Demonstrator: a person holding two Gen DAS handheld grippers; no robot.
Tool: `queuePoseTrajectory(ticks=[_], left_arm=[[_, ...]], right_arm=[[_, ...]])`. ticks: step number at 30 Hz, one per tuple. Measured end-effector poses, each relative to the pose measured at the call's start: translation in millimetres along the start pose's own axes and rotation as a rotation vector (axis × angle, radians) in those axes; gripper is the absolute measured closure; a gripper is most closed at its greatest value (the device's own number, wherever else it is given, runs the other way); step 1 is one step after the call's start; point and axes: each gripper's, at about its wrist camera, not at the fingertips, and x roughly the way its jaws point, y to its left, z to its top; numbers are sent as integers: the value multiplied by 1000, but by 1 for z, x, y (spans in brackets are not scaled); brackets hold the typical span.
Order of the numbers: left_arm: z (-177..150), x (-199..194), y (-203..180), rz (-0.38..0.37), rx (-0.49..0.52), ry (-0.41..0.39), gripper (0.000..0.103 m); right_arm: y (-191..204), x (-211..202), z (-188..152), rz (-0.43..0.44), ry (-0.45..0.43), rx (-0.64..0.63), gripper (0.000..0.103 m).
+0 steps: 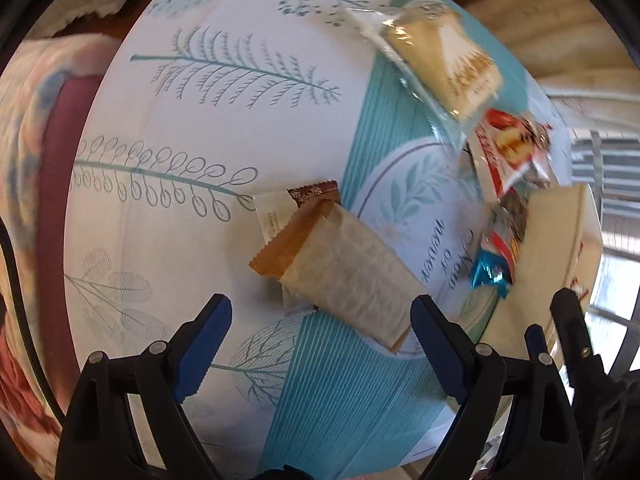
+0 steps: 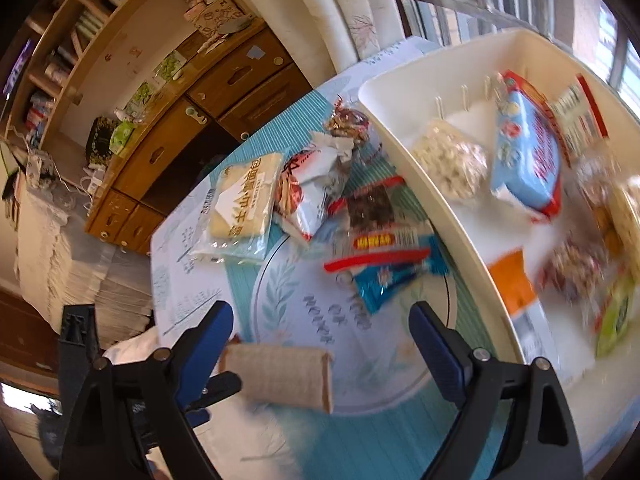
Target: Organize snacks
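A: Left gripper (image 1: 320,336), fingers (image 1: 208,344) spread wide, holding nothing, tilted steeply down over a tan snack bar (image 1: 340,268) on the leaf-print tablecloth (image 1: 180,92); the bar's near end lies between the tips, apart from both.

B: And the room around it?

A: Bare cloth to the bar's left; a cream cake packet (image 1: 448,60) and a red-and-white wrapper (image 1: 508,148) lie further right.

B: The right side?

A: Right gripper (image 2: 320,340), jaws likewise parted and empty, angled down above the cloth before a blue wrapper (image 2: 392,280). The white tray (image 2: 424,168), loaded with snacks, sits just right.
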Motion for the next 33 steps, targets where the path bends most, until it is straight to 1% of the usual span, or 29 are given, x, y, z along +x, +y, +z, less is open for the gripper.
queuePoseTrajectory(ticks=[4,7,10,14,16,19,23,26,28,31,33], left_arm=[[7,12,3,-14,-108,48,13],[10,20,4,-8,-149,68,13],[11,26,3,8,-178,75,14],[13,37,2,18,-215,105,15],[12,43,2,34,-243,118,17],[12,48,3,33,-286,125,21],[13,52,0,40,-306,124,25],[19,53,6,25,-329,133,29],[21,53,8,14,-341,140,34],[24,55,6,3,-357,151,38],[26,59,0,0,-368,146,40]], right_arm=[[3,12,6,-61,-48,-68,12],[8,20,7,-140,-120,-134,13],[12,26,5,-200,-197,-187,13],[21,35,1,-254,-251,-265,13],[25,41,0,-300,-264,-292,13],[28,47,-1,-366,-284,-305,15],[33,53,-3,-406,-300,-322,15],[34,57,-4,-451,-312,-317,16],[34,57,-4,-486,-317,-305,22],[36,55,-8,-465,-332,-299,22],[36,54,-9,-444,-325,-285,23]])
